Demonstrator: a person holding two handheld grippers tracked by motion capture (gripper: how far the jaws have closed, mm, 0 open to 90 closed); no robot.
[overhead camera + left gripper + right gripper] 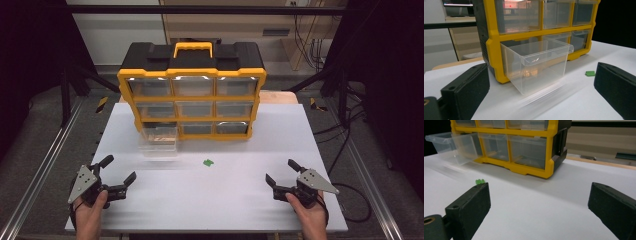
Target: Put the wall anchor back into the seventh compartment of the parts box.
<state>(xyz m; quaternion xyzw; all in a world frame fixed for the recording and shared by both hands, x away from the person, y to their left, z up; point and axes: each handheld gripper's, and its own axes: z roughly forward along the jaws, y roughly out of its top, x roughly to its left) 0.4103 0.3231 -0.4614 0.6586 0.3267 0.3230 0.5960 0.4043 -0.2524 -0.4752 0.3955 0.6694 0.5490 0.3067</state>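
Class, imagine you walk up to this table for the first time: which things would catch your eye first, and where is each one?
The yellow and black drawer cabinet at the far side of the white table stands out first, with its bottom-left clear drawer pulled out toward the person. Next comes a small green piece lying alone mid-table. The left gripper and right gripper sit open at the near corners.

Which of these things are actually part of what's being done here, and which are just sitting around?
Part of the work:
- small green piece lying on the white table
- clear drawer pulled out of the yellow organiser
- left gripper and right gripper, both with jaws open, holding nothing

Just sitting around:
- cables behind the table
- metal rails alongside it
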